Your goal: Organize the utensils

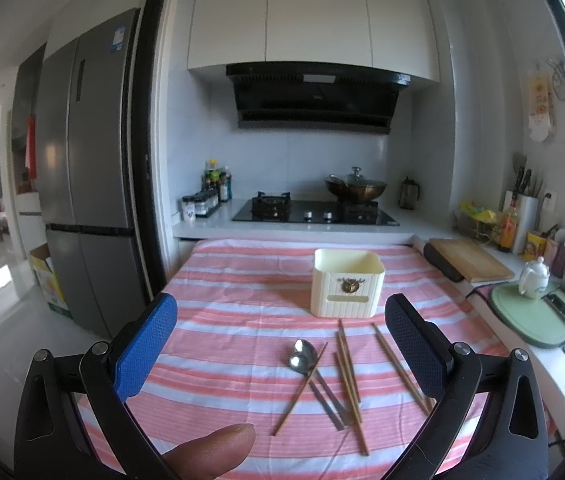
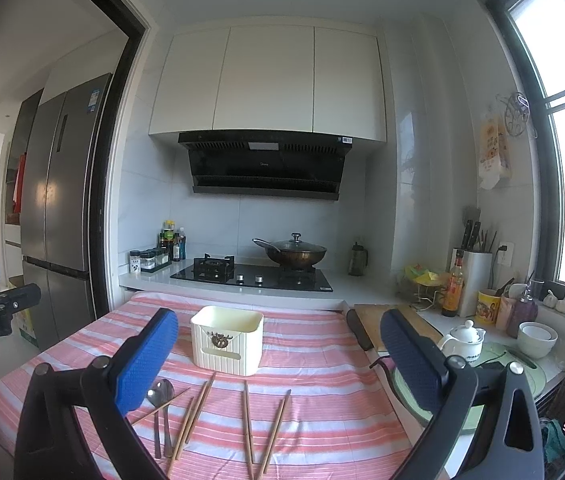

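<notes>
Both grippers, left gripper and right gripper, hover wide open and empty before the cream holder. Nothing looks sorted yet; I'd guess the next move is pinching 1 chopstick or the 2 spoons lying in front of it.

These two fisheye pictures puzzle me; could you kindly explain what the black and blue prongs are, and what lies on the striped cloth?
They are handheld grippers, one in each of a person's hands, each with a camera looking along its fingers. One picture shows the left gripper, the other the right gripper. Both stand open and hold nothing. On the striped tablecloth sit a cream utensil holder, two metal spoons and several wooden chopsticks, lying loose in front of the holder.
</notes>
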Demonstrator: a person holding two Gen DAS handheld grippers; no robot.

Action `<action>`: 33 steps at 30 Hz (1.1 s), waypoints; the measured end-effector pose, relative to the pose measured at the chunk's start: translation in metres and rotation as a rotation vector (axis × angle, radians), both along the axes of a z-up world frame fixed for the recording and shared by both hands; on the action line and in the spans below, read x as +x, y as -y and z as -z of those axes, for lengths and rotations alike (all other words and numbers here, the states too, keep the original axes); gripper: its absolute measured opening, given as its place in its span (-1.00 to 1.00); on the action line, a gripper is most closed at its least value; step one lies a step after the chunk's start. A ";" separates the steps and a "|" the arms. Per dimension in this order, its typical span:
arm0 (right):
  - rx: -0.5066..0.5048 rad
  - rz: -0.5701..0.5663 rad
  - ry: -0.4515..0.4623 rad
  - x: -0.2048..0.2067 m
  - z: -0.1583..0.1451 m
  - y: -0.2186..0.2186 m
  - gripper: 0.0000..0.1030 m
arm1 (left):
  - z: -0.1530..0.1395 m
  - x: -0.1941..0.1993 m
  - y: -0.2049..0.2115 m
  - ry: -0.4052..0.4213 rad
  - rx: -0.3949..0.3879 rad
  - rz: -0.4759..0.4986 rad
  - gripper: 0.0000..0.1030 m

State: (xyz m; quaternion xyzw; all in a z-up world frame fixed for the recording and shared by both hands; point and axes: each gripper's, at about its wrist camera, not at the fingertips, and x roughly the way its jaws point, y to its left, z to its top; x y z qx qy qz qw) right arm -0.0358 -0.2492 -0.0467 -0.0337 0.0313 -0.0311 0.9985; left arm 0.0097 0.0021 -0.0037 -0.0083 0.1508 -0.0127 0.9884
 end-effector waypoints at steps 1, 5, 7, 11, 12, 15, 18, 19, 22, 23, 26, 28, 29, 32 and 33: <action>0.000 0.000 0.000 0.000 0.000 0.000 1.00 | 0.000 0.000 0.000 0.000 0.000 -0.001 1.00; -0.001 0.000 -0.002 0.000 0.001 -0.001 1.00 | 0.001 0.001 -0.001 0.001 -0.001 -0.004 1.00; 0.000 -0.001 -0.004 0.001 0.002 -0.001 1.00 | 0.001 0.001 -0.002 0.000 -0.001 -0.004 1.00; -0.002 -0.002 -0.007 0.002 0.003 -0.002 1.00 | 0.002 0.001 -0.002 -0.001 -0.002 -0.004 1.00; -0.001 -0.002 -0.007 0.003 0.003 -0.002 1.00 | 0.002 0.001 -0.003 0.000 -0.002 -0.004 1.00; -0.001 -0.002 -0.009 0.004 0.005 -0.003 1.00 | 0.002 0.002 -0.003 -0.001 -0.002 -0.004 1.00; -0.002 -0.003 -0.010 0.004 0.005 -0.003 1.00 | 0.003 0.002 -0.003 -0.001 -0.002 -0.003 1.00; -0.001 -0.003 -0.009 0.004 0.005 -0.003 1.00 | 0.002 0.001 -0.003 -0.001 -0.002 -0.004 1.00; -0.002 -0.003 -0.010 0.004 0.005 -0.003 1.00 | 0.004 0.002 -0.004 -0.003 -0.002 -0.005 1.00; -0.001 -0.003 -0.010 0.004 0.005 -0.003 1.00 | 0.004 0.002 -0.004 -0.004 -0.002 -0.004 1.00; -0.002 -0.001 -0.013 0.005 0.007 -0.004 1.00 | 0.005 0.002 -0.004 -0.005 -0.002 -0.005 1.00; 0.000 -0.001 -0.016 0.006 0.008 -0.004 1.00 | 0.006 0.002 -0.003 -0.006 0.000 -0.004 1.00; 0.000 -0.002 -0.017 0.006 0.009 -0.004 1.00 | 0.006 0.003 -0.003 -0.007 0.001 -0.004 1.00; 0.000 0.000 -0.020 0.007 0.010 -0.004 1.00 | 0.007 0.003 -0.002 -0.009 0.001 -0.003 1.00; 0.001 -0.001 -0.021 0.008 0.010 -0.003 1.00 | 0.008 0.004 -0.002 -0.012 -0.001 -0.001 1.00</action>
